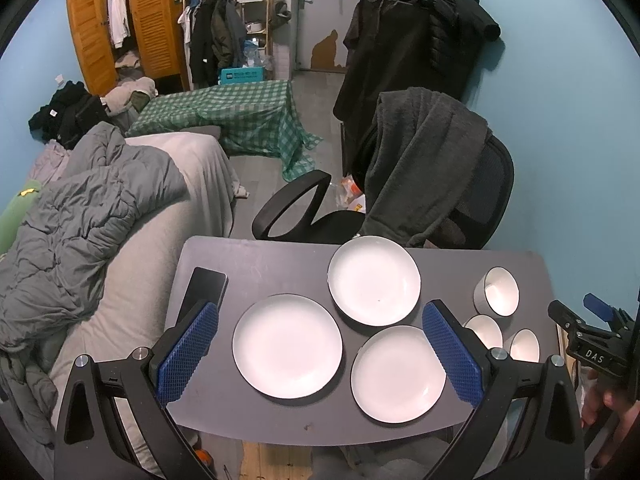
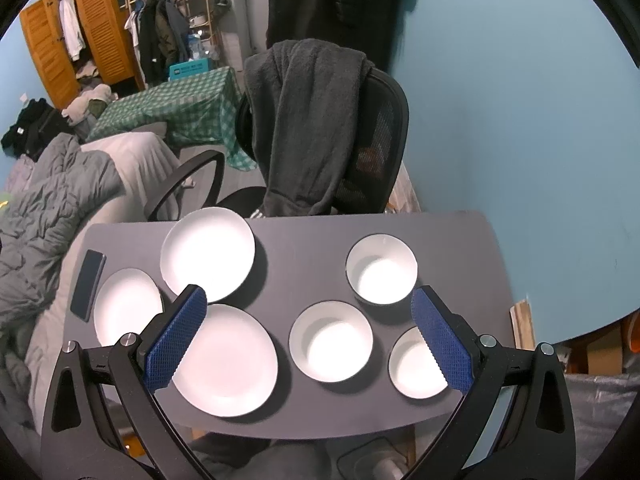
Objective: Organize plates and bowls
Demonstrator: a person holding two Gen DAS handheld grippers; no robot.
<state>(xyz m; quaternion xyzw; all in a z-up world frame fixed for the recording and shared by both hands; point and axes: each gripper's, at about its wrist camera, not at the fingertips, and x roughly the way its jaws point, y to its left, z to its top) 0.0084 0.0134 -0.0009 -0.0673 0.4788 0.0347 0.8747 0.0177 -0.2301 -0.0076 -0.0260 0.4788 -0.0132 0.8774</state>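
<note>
Plates: through the left wrist camera I see three white ones on the grey table (image 1: 280,264), the left plate (image 1: 287,346), the far plate (image 1: 374,280) and the near plate (image 1: 398,374) clustered close together. My left gripper (image 1: 320,354) hangs above them with jaws spread wide, holding nothing. A phone (image 1: 203,292) lies at the table's left edge.

From the right wrist camera, three bowls sit right of the plates: far bowl (image 2: 381,268), middle bowl (image 2: 331,342), near bowl (image 2: 416,364) (partly behind a blue pad). My right gripper (image 2: 308,338) is released too, empty, above the middle bowl.
</note>
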